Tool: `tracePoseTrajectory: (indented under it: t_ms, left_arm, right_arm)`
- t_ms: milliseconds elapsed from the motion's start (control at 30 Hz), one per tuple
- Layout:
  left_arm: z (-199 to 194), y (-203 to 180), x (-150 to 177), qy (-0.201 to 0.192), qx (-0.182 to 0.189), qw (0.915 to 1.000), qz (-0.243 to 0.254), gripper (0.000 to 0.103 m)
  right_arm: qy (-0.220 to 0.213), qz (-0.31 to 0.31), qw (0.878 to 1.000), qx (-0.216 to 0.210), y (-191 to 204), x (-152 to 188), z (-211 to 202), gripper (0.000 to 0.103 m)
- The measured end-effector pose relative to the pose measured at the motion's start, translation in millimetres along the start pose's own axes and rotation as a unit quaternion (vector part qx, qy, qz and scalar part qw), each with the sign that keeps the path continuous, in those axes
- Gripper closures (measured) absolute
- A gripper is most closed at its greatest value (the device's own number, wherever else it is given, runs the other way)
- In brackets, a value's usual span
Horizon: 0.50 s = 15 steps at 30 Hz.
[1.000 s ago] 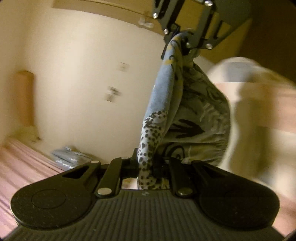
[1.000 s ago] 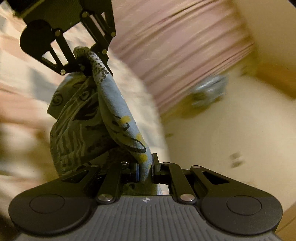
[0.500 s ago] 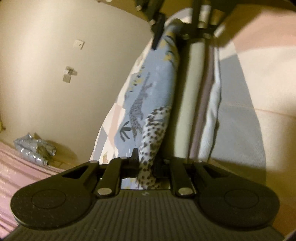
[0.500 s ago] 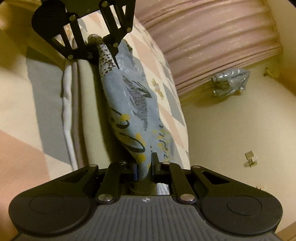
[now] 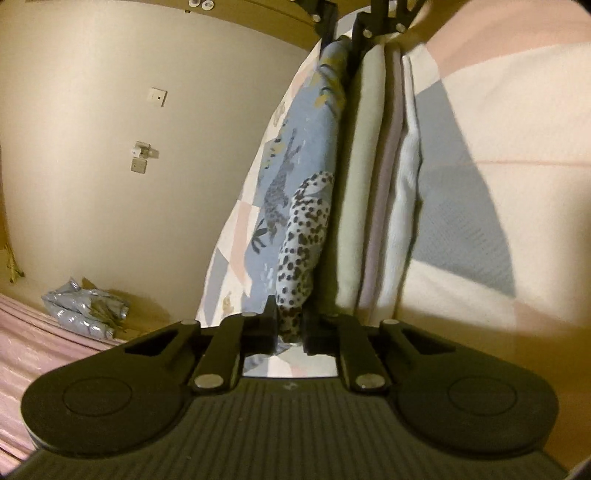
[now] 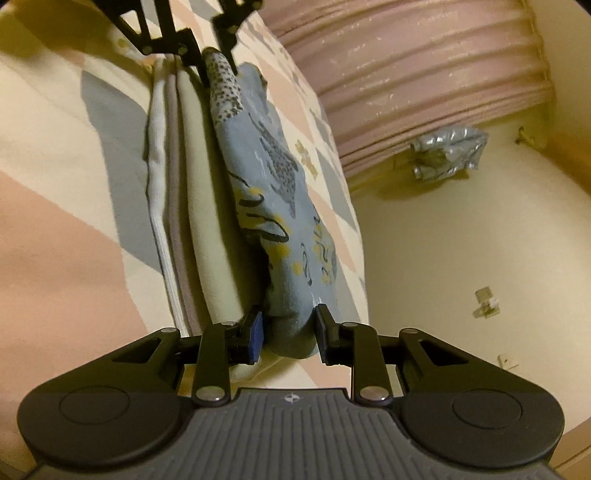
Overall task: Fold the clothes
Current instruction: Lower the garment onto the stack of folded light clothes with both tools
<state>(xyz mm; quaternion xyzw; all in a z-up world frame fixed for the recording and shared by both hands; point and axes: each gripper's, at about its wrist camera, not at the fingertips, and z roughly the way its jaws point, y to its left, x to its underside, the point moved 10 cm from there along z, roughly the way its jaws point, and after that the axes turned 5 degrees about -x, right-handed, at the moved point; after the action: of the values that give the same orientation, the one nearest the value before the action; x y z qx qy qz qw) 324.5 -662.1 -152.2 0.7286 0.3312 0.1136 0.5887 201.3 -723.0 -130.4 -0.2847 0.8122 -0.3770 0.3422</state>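
Observation:
A blue garment (image 5: 295,177) printed with spotted animals lies stretched in a long roll on the bed between my two grippers. My left gripper (image 5: 290,328) is closing, its pads pinching the garment's spotted end; it shows at the top of the right wrist view (image 6: 212,51). My right gripper (image 6: 288,332) is opening: the garment's (image 6: 280,206) other end sits between its parted pads, no longer pinched. It appears far off in the left wrist view (image 5: 345,26). A stack of folded clothes (image 6: 192,184), cream, lilac and white, lies right beside the garment.
The bed has a patchwork sheet (image 5: 498,129) in cream, pink and grey. Its edge (image 6: 354,221) drops to a pale floor or wall with socket plates (image 5: 142,158). A crumpled silver bag (image 6: 447,147) lies by a pink pleated curtain (image 6: 406,81).
Both grippers came down with the garment from mid-air onto the bed beside the folded stack. The right gripper's jaws have parted from the cloth.

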Motion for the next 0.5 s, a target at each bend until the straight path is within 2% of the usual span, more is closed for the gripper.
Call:
tracePoseTrajectory:
  t_ms: [33, 100, 167, 300, 500]
  left_arm:
    - [1.9, 3.8, 2.9, 0.002, -0.003, 1.0000, -0.005, 0.094]
    - [5.6, 9.8, 8.4, 0.005, -0.008, 0.9999, -0.014, 0.094]
    - [8.5, 4.0, 11.1, 0.008, 0.002, 0.9999, -0.012, 0.094]
    - [18.8, -5.0, 11.5, 0.007, 0.009, 0.9999, -0.005, 0.094]
    - [-1.2, -1.8, 13.0, 0.006, -0.001, 0.9998, -0.018, 0.092]
  right_arm:
    - [0.004, 0.006, 1.000, -0.005, -0.5, 0.3, 3.5, 0.085]
    - [0.007, 0.031, 0.999, -0.015, -2.4, 0.0, 0.7, 0.090]
    - [-0.002, 0.032, 0.999, -0.003, -2.4, -5.8, -15.8, 0.091]
    - [0.000, 0.008, 1.000, -0.008, 12.0, -12.9, -30.9, 0.091]
    - [0.021, -0.010, 1.000, -0.011, 21.6, -7.0, -20.1, 0.089]
